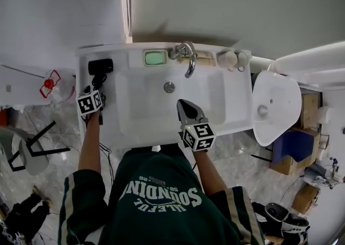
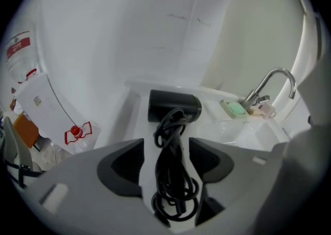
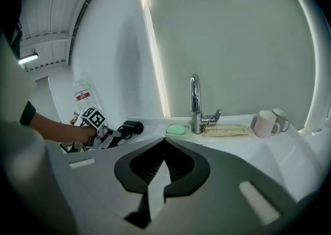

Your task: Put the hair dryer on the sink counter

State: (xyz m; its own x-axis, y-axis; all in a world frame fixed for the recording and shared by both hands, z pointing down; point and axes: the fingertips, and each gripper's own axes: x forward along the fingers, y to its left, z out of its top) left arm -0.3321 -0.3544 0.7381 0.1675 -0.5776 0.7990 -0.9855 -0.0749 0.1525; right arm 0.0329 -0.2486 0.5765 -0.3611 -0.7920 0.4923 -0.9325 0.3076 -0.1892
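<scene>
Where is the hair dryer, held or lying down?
The hair dryer lies on the sink counter; left gripper open, cord loose between its jaws.

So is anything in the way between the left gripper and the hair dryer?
Nothing visible. The hair dryer lies on the sink counter just ahead of the left gripper, whose jaws stand open; only its coiled cord lies between them.

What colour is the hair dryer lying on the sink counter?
Black. The hair dryer shows best in the left gripper view, lying on the white counter.
</scene>
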